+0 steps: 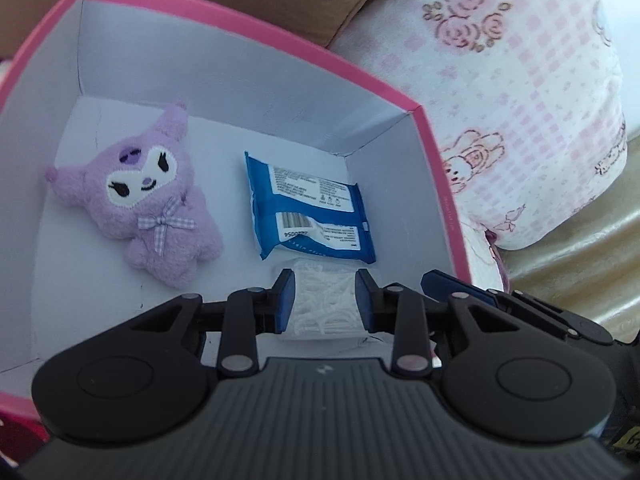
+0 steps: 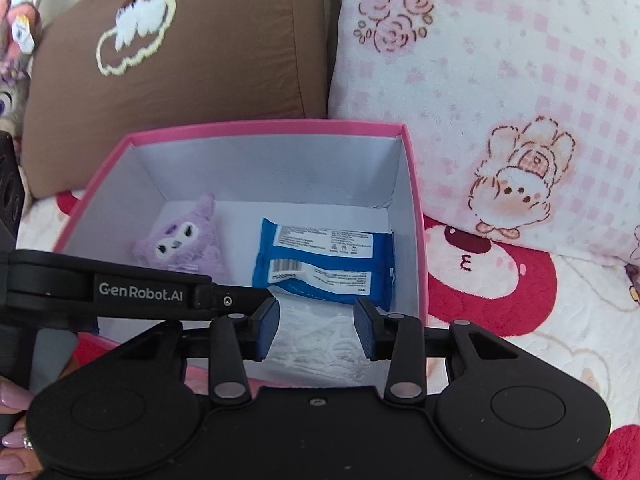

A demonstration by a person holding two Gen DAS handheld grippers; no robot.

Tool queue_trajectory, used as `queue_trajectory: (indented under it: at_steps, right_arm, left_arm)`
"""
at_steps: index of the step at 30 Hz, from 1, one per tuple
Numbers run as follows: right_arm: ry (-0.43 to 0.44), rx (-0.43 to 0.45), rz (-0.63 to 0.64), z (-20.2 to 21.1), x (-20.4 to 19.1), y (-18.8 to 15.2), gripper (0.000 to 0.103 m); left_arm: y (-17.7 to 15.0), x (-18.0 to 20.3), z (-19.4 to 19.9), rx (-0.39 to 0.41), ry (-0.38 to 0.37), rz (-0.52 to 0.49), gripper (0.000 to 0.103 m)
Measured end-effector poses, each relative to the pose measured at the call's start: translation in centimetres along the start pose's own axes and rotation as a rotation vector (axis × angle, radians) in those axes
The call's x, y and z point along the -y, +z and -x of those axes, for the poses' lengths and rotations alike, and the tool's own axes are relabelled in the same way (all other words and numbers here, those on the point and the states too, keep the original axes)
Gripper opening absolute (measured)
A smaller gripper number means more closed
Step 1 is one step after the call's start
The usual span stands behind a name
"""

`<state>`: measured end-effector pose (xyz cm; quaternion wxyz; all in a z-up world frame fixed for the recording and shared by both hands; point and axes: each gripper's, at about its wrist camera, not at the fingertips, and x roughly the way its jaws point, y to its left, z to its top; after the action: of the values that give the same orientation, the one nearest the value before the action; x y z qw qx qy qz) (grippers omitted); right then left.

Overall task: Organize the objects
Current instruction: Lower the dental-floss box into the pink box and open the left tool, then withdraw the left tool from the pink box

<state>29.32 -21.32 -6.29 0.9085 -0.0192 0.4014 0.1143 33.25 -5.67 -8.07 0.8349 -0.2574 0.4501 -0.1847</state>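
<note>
A pink box with white inner walls stands open on a bed. On its floor lie a purple plush toy at the left and a blue pack of wipes beside it. Nearer to me is a clear bag of white floss picks. My left gripper is shut on this bag, its blue pads pressing both sides. From the right, my right gripper is shut on the same bag. Both grippers meet over the box's near right corner. The bag's underside is hidden.
A brown cushion leans behind the box, with a pink-checked pillow to its right. A white and red blanket covers the bed around the box. A hand grips the left gripper's handle.
</note>
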Motion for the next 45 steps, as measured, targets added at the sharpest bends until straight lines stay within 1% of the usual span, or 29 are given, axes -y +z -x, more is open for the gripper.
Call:
queue_trajectory:
  at_steps: [3,8,11,12,13,14,16,18,22,25,29,32,37,39,41,42,44,45]
  right_arm:
    - [0.015,0.019,-0.004,1.5,-0.3,0.0,0.044]
    - [0.037,0.033,-0.007,3.9,-0.9,-0.1,0.048]
    - [0.037,0.035,0.013,5.5,-1.7,-0.3,0.049]
    - [0.029,0.034,0.031,6.0,-2.1,-0.4,0.051]
    - [0.022,0.039,0.047,6.5,-2.4,-0.6,0.057]
    - [0.018,0.044,0.050,6.9,-2.5,-0.6,0.061]
    - [0.030,0.051,0.029,7.7,-2.5,-0.6,0.061]
    - [0.051,0.052,0.014,8.3,-2.5,-0.4,0.061]
    - [0.054,0.055,0.035,10.1,-3.0,-0.3,0.061]
    - [0.063,0.057,0.038,11.7,-2.9,-0.2,0.063]
    - [0.080,0.059,0.025,13.8,-2.5,-0.3,0.064]
    - [0.080,0.064,0.039,15.5,-2.7,-0.6,0.066]
    - [0.089,0.070,0.065,17.8,-3.3,-1.4,0.069]
    - [0.088,0.077,0.081,18.6,-3.6,-1.9,0.072]
    - [0.102,0.088,0.096,19.4,-4.0,-2.5,0.078]
    - [0.123,0.094,0.102,19.7,-4.1,-2.8,0.079]
    - [0.203,0.104,0.102,20.3,-4.1,-3.4,0.091]
    - [0.227,0.112,0.097,20.5,-4.1,-3.8,0.093]
  left_arm:
    - [0.0,1.0,1.4,-0.001,0.021,-0.028,0.032]
    - [-0.3,2.2,4.1,0.001,0.044,-0.072,0.031]
    - [-0.5,2.5,5.8,-0.017,0.065,-0.081,0.032]
    - [-0.6,2.4,6.3,-0.038,0.071,-0.068,0.032]
    - [-0.7,2.3,6.8,-0.059,0.073,-0.058,0.032]
    - [-0.8,2.2,7.2,-0.074,0.074,-0.055,0.032]
    - [-1.1,2.5,8.0,-0.087,0.093,-0.072,0.032]
    - [-1.4,2.9,9.1,-0.087,0.113,-0.101,0.034]
    - [-2.0,3.9,11.3,-0.083,0.125,-0.138,0.036]
    - [-2.5,4.5,12.7,-0.076,0.146,-0.171,0.039]
    - [-3.2,5.2,14.6,-0.077,0.146,-0.197,0.042]
    - [-3.9,6.0,16.0,-0.064,0.159,-0.228,0.046]
    - [-5.0,7.0,18.4,-0.061,0.166,-0.249,0.051]
    - [-5.6,7.3,19.4,-0.056,0.174,-0.262,0.053]
    - [-6.2,7.4,20.3,-0.054,0.175,-0.268,0.056]
    - [-6.4,7.3,20.7,-0.053,0.173,-0.268,0.057]
    - [-6.9,7.2,21.2,-0.057,0.164,-0.271,0.059]
    - [-7.2,7.0,21.5,-0.059,0.161,-0.268,0.060]
